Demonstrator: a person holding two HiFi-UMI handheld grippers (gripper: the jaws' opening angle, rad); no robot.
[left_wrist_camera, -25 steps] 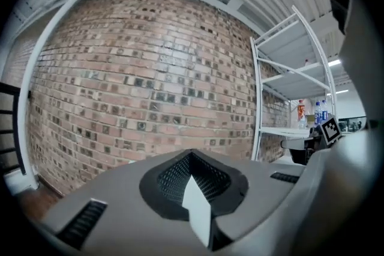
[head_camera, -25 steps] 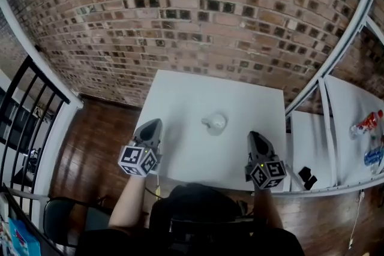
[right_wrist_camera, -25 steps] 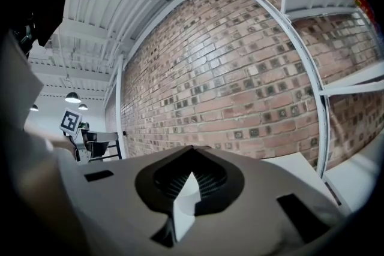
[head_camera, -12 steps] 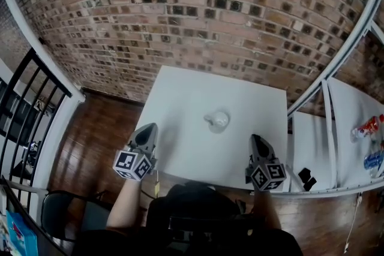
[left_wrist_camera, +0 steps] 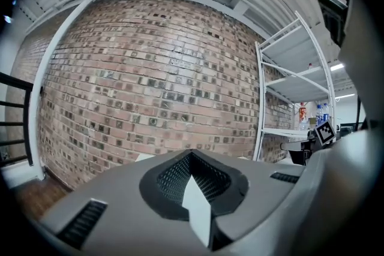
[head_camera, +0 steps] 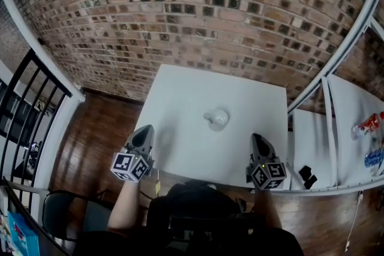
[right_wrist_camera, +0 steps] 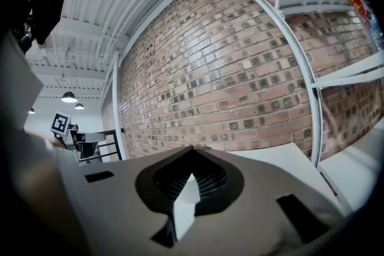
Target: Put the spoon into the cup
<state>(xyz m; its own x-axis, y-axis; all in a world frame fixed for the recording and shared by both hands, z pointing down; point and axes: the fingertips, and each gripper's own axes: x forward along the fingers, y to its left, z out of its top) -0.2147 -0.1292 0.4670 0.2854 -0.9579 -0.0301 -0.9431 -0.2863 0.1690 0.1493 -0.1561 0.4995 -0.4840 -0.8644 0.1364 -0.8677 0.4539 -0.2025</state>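
A small white cup (head_camera: 217,119) stands near the middle of the white table (head_camera: 192,99), its handle toward the left. No spoon shows anywhere on the table, and I cannot tell whether one is inside the cup. My left gripper (head_camera: 145,129) hangs over the table's near left edge, left of the cup, jaws shut and empty. At the near right edge my right gripper (head_camera: 257,137) also has its jaws together, with nothing in them. Both gripper views look level over the closed jaws at the brick wall; the left gripper (left_wrist_camera: 191,154) and right gripper (right_wrist_camera: 192,150) hide the cup.
A brick wall (head_camera: 198,15) runs behind the table. To the right stands a white metal rack (head_camera: 336,63) with bottles (head_camera: 367,124) and a small black object (head_camera: 307,177) on its shelves. A black railing (head_camera: 24,111) and wooden floor (head_camera: 96,135) lie left, a chair (head_camera: 60,213) at lower left.
My left gripper has drawn back toward me and slightly left, off the table's near left corner. The right gripper and the cup have stayed put.
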